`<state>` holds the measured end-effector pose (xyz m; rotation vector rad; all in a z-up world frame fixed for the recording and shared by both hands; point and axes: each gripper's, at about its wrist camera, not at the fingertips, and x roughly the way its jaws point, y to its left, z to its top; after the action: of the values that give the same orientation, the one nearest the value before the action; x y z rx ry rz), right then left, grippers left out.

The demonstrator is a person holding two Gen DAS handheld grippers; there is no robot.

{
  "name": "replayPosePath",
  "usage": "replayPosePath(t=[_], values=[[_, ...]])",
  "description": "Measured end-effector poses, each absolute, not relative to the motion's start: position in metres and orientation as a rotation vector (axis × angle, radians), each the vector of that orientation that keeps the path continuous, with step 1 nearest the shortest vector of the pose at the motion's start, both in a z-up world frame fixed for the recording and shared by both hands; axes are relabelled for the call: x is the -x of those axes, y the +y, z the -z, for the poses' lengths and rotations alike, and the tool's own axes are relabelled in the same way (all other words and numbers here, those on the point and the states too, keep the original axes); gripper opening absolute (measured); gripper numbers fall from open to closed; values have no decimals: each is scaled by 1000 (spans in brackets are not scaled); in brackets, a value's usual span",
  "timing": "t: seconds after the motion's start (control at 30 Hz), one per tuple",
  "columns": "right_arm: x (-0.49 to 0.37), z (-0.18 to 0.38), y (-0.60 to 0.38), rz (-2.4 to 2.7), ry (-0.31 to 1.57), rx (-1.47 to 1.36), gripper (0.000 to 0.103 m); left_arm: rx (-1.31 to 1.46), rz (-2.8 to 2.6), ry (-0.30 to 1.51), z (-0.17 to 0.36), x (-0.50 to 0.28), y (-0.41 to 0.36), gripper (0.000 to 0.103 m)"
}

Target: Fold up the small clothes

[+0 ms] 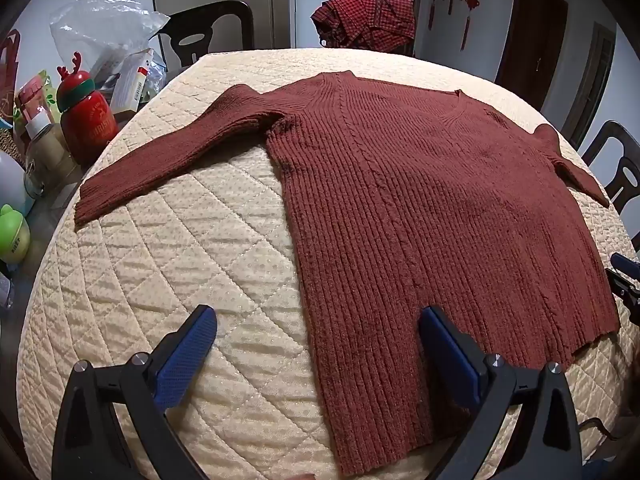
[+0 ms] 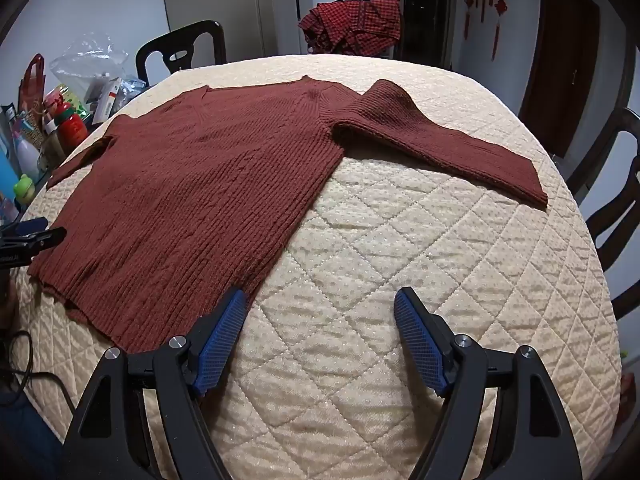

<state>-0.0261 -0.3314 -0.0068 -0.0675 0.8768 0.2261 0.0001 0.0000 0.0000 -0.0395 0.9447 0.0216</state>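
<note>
A rust-brown ribbed knit sweater (image 1: 420, 208) lies flat and face up on the cream quilted cover (image 1: 180, 280) of the table, both sleeves spread out to the sides and the neckline toward twelve o'clock. The left gripper (image 1: 316, 334) hangs over the near hem with its blue-padded jaws spread wide and nothing between them; its right finger sits above the knit, its left above bare quilting. The right gripper (image 2: 320, 314) is likewise released and empty, at the hem's other corner, mostly over the quilting.

Off at nine o'clock the table edge is crowded: a red bottle with a green band and antlers on its cap (image 1: 84, 120), a lime-green round container (image 1: 14, 238), cartons and a crumpled clear plastic bag (image 1: 100, 24). At twelve o'clock, beyond the far edge, a red checked garment (image 1: 364, 20) is draped over something, with a dark chair (image 1: 212, 34) at eleven. Nothing lies on the sweater itself.
</note>
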Motion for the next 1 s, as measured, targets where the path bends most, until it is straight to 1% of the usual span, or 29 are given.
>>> replayPosePath(t=[1.0], values=[[29,7,-332,-227,868,66,77,47,-30,923,-4,4,-2,103]])
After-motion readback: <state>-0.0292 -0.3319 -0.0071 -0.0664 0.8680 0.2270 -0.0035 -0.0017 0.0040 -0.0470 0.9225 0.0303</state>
